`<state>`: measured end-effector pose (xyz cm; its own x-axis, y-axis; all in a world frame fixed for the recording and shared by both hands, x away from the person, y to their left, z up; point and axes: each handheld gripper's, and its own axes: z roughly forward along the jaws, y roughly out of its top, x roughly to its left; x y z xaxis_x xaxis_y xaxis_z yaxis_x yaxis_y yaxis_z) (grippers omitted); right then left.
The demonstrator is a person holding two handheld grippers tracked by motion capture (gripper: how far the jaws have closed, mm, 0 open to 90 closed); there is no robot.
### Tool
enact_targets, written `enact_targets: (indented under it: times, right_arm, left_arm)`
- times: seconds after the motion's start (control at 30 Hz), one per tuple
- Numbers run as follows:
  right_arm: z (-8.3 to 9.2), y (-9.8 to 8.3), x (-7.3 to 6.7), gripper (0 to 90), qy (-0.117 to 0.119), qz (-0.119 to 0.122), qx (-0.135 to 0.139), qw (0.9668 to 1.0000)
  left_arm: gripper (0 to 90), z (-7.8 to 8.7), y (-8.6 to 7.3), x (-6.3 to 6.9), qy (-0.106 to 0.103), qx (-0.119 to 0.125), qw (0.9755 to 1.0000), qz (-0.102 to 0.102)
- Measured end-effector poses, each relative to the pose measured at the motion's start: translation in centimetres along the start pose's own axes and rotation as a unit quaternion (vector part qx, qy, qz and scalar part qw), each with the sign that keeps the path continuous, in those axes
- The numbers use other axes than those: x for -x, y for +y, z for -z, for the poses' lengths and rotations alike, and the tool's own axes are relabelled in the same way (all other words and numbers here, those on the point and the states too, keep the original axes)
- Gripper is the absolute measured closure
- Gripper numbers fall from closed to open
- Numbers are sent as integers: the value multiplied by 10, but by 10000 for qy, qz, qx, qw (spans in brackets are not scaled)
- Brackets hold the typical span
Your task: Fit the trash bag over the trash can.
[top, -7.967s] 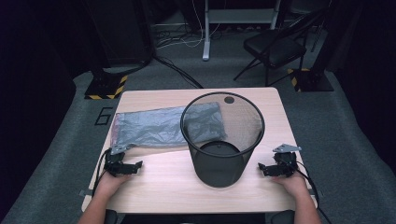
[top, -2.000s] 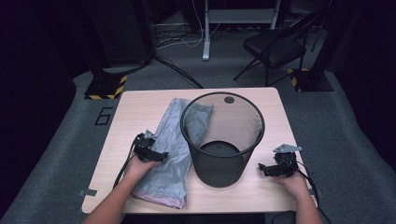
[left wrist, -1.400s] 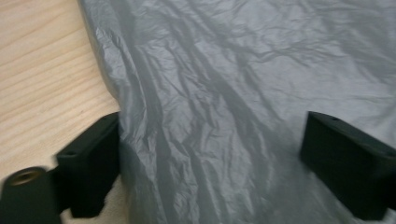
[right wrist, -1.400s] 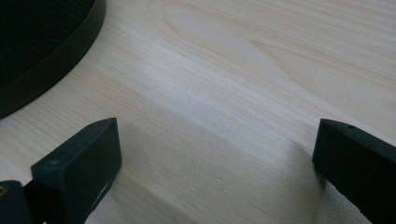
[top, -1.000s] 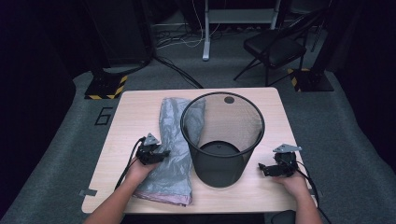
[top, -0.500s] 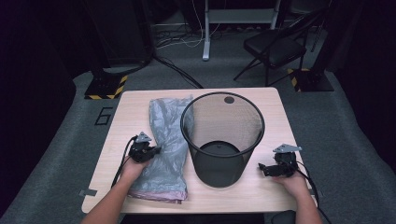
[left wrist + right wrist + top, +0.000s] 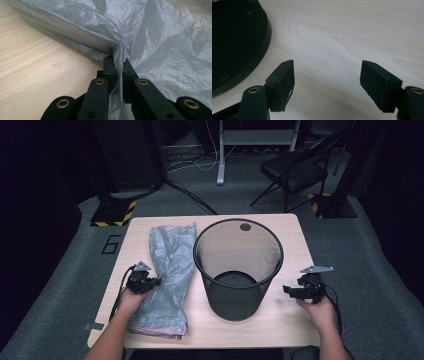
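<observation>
**Grey bag pinched on my left, bin upright in the middle**

From the high view, the grey plastic bag [image 7: 167,272] lies flat on the left part of the wooden table [image 7: 295,320], its long axis running from the near edge toward the far edge and leaning slightly to the right at the far end. Its pinkish hem sits nearest me, just short of the near table edge; the far end spreads wider, close beside the rim of the black mesh bin [image 7: 238,268]. My left gripper [image 7: 150,282] sits at the bag's left border, about halfway along its length, pointing right into the plastic. The bin stands upright at mid-table, its right side well apart from my right gripper [image 7: 291,290], which points left toward the bin's base. Bare wood lies between that gripper and the bin, and more behind the bin up to the far edge. Left of the bag only a narrow strip of table remains before the edge.

In the left gripper view, my jaws are clenched on a raised fold of the bag [image 7: 160,42]; the film runs up between the pads and fans out crumpled ahead and to the right. Bare wood shows at the left.

In the right gripper view, my jaws stand apart with nothing between them, having just been closing a little. They hang over bare table, and the bin's dark base ring [image 7: 249,60] curves past at the left, near but not touching.
</observation>
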<state>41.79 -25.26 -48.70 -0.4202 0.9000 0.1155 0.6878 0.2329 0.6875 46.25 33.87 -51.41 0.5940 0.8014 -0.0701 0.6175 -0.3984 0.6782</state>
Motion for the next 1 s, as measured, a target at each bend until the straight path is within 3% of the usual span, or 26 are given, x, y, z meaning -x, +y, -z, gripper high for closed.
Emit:
enact_targets:
  times: [0.17,0.27,0.37,0.5,0.63,0.7,0.83,1.0]
  right_arm:
    - [11,11,1,325,29,24,443,9990]
    - [19,20,-2,329,-132,302,562,9979]
    - [26,30,-3,330,99,337,680,9971]
    - [33,44,-16,321,279,604,817,9944]
    - [37,53,-28,298,49,795,1131,9904]
    - [38,60,-30,333,219,841,1212,9888]
    - [40,72,-33,351,513,795,1119,9892]
    - [39,81,-44,400,733,1050,876,9879]
  left_arm:
    - [860,3,-2,-6,28,11,10000,17]
    - [859,4,-4,-8,13,18,10000,60]
    - [859,5,-4,-10,16,1,10000,69]
    - [859,5,-4,-10,18,-10,10000,76]
    - [860,7,-6,-13,-68,-12,9997,239]
    - [860,8,-6,-14,-55,-32,9996,266]
    - [860,10,-6,-13,-36,-120,9997,198]
    - [861,16,-1,-13,-230,-45,9991,343]
